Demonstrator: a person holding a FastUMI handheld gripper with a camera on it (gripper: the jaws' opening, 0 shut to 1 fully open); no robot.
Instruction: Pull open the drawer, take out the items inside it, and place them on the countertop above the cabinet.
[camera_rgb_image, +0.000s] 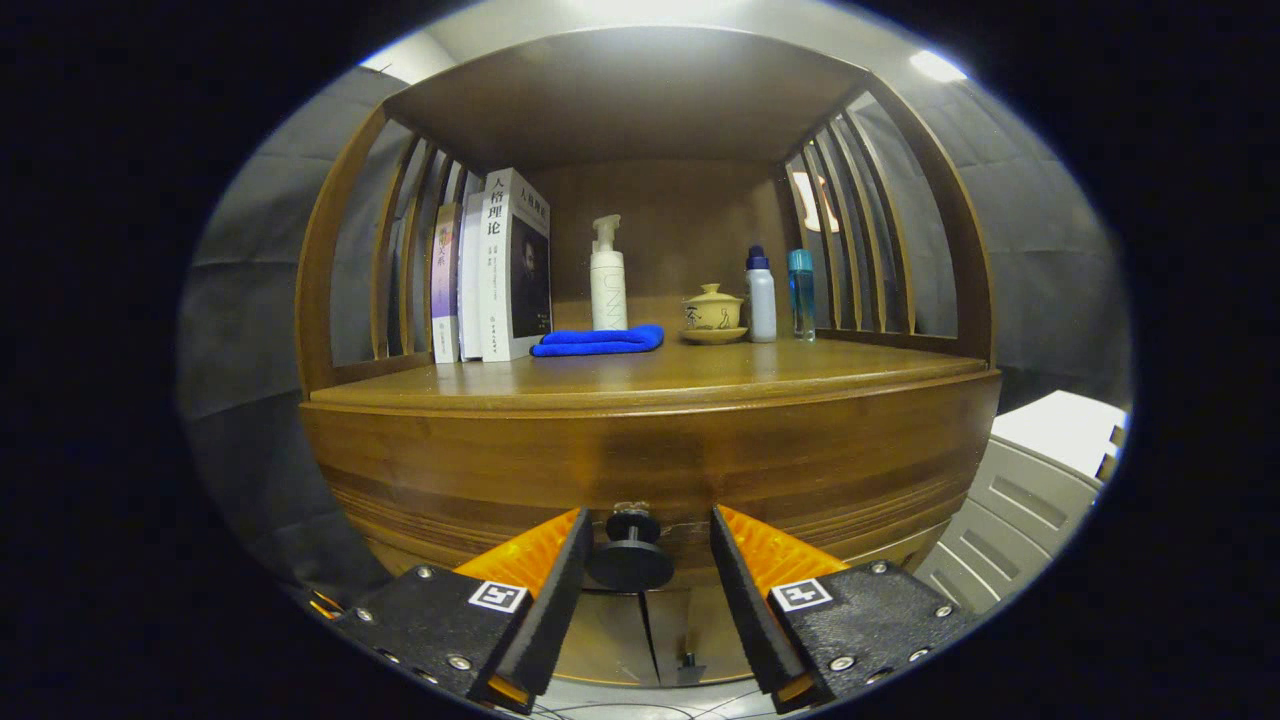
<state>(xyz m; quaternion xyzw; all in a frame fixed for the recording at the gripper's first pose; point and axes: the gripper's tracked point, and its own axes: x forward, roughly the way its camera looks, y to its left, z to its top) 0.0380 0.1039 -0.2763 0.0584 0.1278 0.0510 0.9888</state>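
Task at start. Drawer (650, 470) closed, front flush under countertop (650, 385). Gripper (648, 535) spread, fingers either side of drawer knob (630, 555), not touching it. Countertop holds books (495, 270), blue cloth (600, 341), pump bottle (608, 280), lidded cup (713, 312), two small bottles (780, 295). Left: pinch knob, pull drawer, lift out items, set them on countertop. Drawer contents hidden.
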